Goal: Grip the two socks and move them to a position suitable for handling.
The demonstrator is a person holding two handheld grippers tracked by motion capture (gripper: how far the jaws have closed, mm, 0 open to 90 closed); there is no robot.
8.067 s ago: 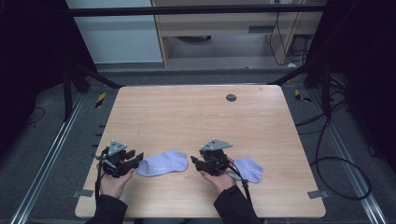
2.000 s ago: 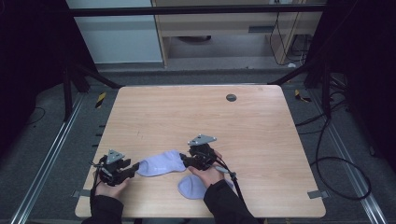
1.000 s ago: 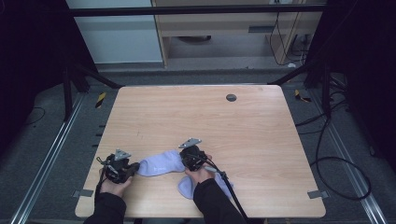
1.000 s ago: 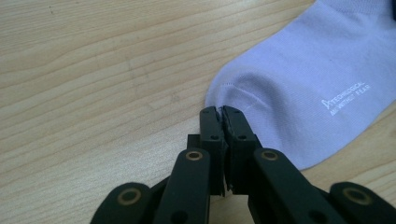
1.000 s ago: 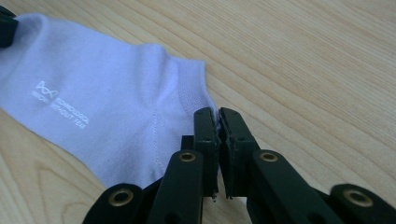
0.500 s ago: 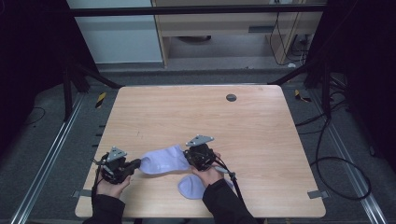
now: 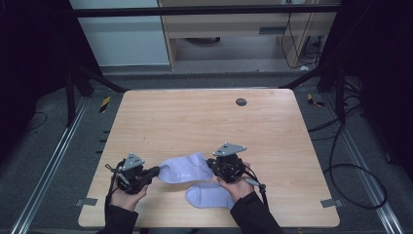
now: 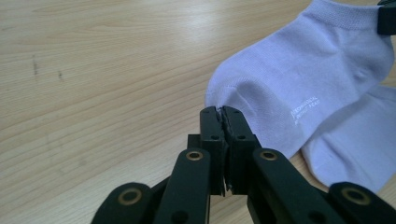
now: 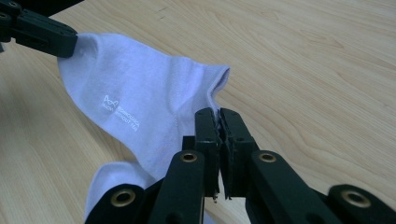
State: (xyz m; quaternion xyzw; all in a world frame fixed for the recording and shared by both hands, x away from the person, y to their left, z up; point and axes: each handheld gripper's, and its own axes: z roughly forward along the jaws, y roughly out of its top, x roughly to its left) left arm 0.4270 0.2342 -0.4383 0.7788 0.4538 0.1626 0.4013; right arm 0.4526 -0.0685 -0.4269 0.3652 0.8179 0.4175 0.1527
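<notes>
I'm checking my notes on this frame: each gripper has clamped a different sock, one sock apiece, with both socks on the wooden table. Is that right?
Not quite. Both grippers are clamped on the same sock, the upper sock: the left gripper pinches one end and the right gripper the other, as both gripper views show. The second sock lies ungripped on the wooden table, partly under the first.

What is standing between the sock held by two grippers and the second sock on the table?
Nothing visible. The held sock, pinched by the left gripper and the right gripper, overlaps the second sock directly.
</notes>
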